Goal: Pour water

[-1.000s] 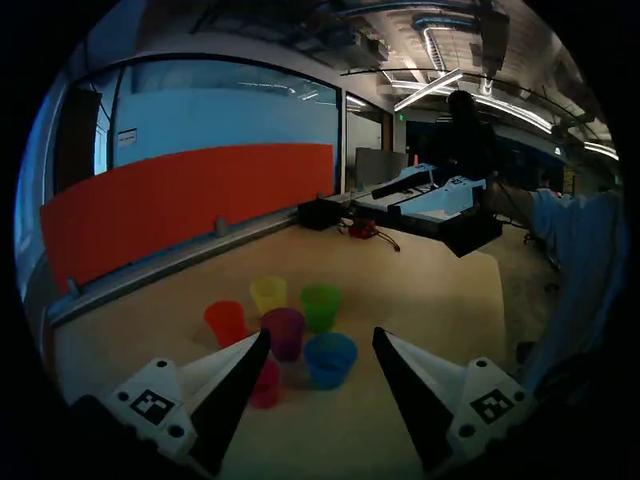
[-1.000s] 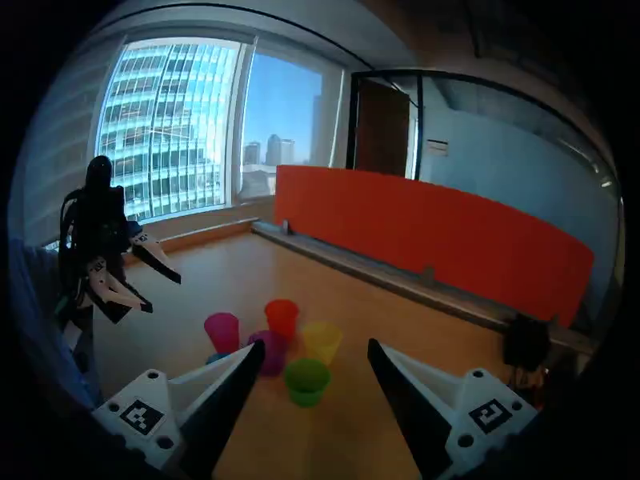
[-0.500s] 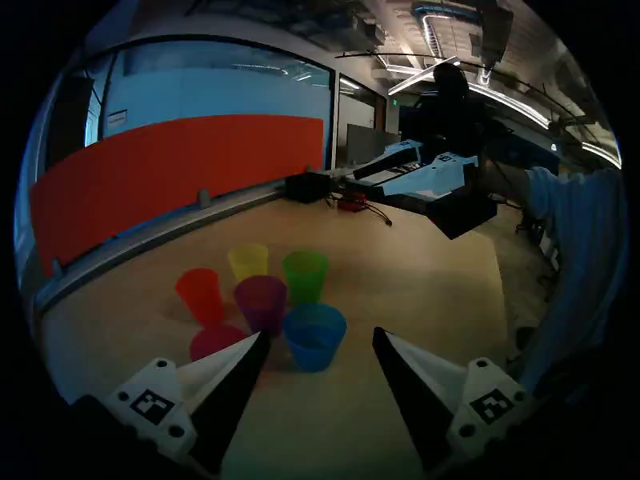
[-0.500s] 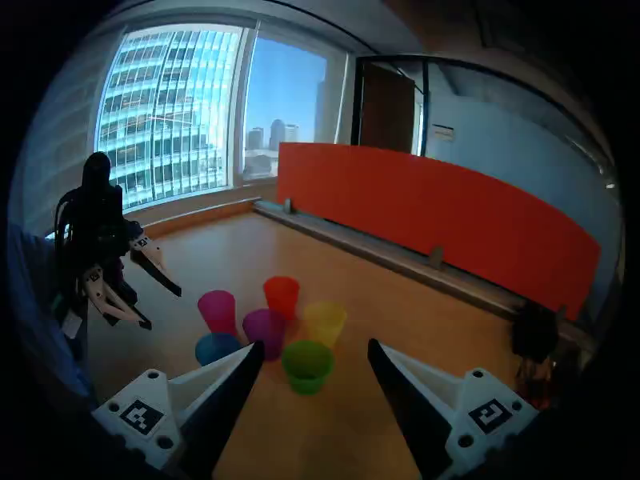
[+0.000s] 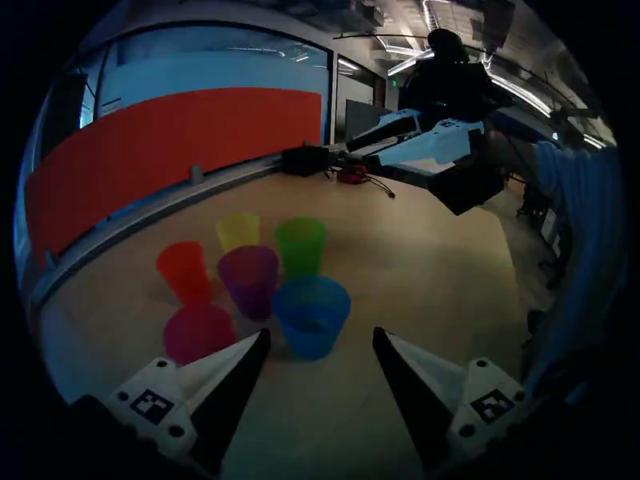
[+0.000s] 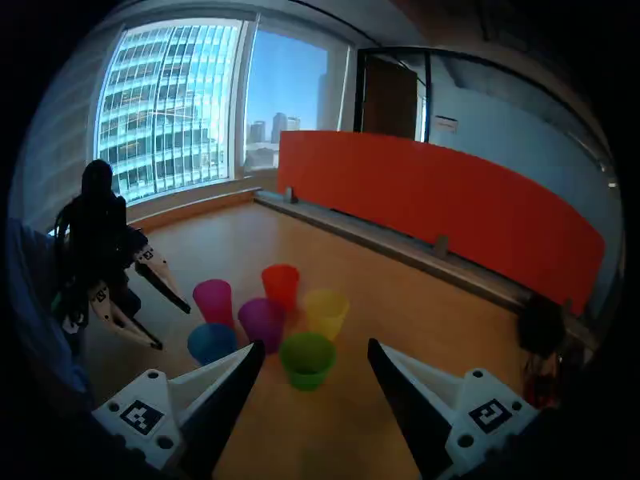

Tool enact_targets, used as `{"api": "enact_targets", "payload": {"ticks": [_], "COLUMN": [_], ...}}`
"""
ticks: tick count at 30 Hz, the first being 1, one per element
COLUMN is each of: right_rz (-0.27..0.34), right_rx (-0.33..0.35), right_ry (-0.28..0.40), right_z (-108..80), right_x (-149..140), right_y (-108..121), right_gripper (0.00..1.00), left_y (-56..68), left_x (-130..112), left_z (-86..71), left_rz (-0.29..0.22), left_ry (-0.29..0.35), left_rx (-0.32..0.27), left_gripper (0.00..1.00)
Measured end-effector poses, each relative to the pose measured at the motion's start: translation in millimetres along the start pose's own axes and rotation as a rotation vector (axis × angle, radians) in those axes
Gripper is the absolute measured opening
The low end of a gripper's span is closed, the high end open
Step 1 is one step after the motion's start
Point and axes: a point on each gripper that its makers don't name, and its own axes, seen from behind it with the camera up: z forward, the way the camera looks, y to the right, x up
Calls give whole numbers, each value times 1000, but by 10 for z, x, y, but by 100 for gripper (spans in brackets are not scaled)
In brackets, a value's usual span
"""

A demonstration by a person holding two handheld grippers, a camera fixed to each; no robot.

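Six plastic cups stand in a tight cluster on the wooden table (image 5: 416, 264). In the left gripper view the blue cup (image 5: 310, 316) is nearest, just ahead of my open left gripper (image 5: 320, 334), with purple (image 5: 250, 280), green (image 5: 301, 244), yellow (image 5: 238, 232), red (image 5: 183, 270) and pink (image 5: 198, 332) cups around it. In the right gripper view the green cup (image 6: 307, 360) stands nearest my open right gripper (image 6: 314, 346); the blue cup (image 6: 211, 342) is to its left. Both grippers are empty. I cannot tell what the cups hold.
The right gripper (image 5: 356, 156) hovers above the table's far side, held by a blue-sleeved arm (image 5: 576, 240). The left gripper (image 6: 174, 328) hangs left of the cups. An orange partition (image 6: 448, 208), windows (image 6: 168, 112) and dark cabled gear (image 5: 308, 160) border the table.
Both grippers have come nearer to the cups and lower. In the left gripper view the blue cup has grown and now sits just before the fingertips. The cups have not moved.
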Motion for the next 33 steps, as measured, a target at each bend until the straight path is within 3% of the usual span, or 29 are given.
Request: {"api": "enact_targets", "payload": {"ticks": [15, 21, 33], "right_rz": [-4, -5, 5], "right_rx": [-1, -3, -3], "right_ry": [-16, -26, -35], "right_z": [89, 115, 181], "right_x": [-74, -133, -171], "right_y": [100, 141, 214], "right_gripper": [100, 100, 100], "left_y": [-50, -98, -69], "left_x": [-148, -142, -70], "left_z": [377, 511, 697], "left_rz": [18, 9, 12], "left_ry": [-46, -49, -39], "left_rx": [22, 19, -5], "left_gripper": [95, 95, 95]}}
